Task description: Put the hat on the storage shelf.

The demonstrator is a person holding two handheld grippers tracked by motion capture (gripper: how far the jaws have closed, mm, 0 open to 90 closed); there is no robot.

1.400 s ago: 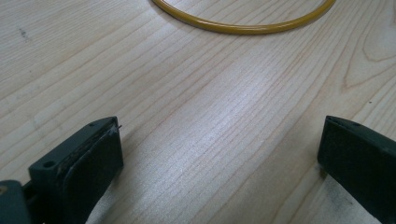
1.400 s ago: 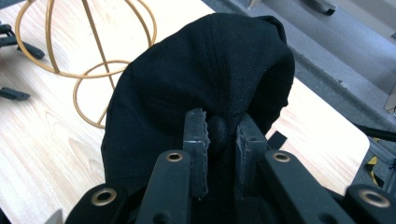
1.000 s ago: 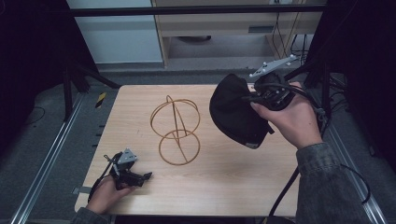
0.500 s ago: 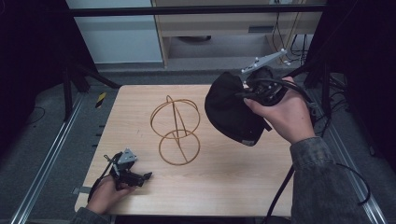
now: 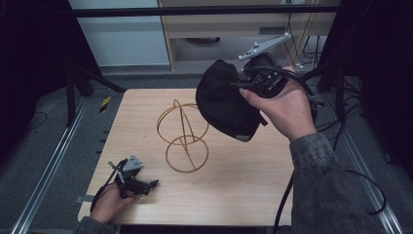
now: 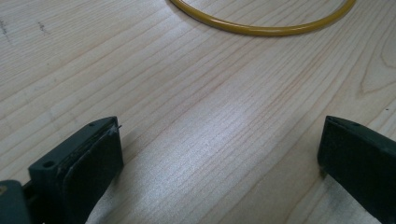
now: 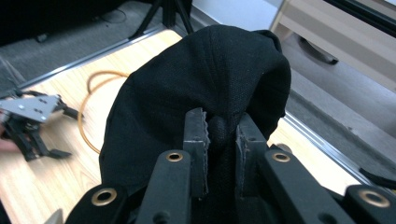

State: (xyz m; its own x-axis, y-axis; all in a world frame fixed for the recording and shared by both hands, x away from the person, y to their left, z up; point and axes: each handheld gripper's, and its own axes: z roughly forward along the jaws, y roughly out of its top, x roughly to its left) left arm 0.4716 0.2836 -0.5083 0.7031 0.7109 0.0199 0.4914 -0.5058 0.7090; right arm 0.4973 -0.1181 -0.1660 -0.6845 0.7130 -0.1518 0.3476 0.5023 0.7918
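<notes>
From the high view, we hold the black cap (image 5: 225, 105) in the air beside the wire stand (image 5: 182, 136), right gripper (image 5: 242, 84) pinching it; it could knock the stand over. In the left gripper view, our jaws gape empty over the table (image 6: 196, 121). The right gripper view shows pads biting bunched, limp fabric, which may slip.

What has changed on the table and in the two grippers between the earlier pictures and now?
The right gripper, still shut on the black cap, has carried it up and toward the far edge of the table, so it now hangs above the gold wire stand. Nothing was let go. The left gripper stayed at the near left corner, jaws open; the stand has not moved.
</notes>
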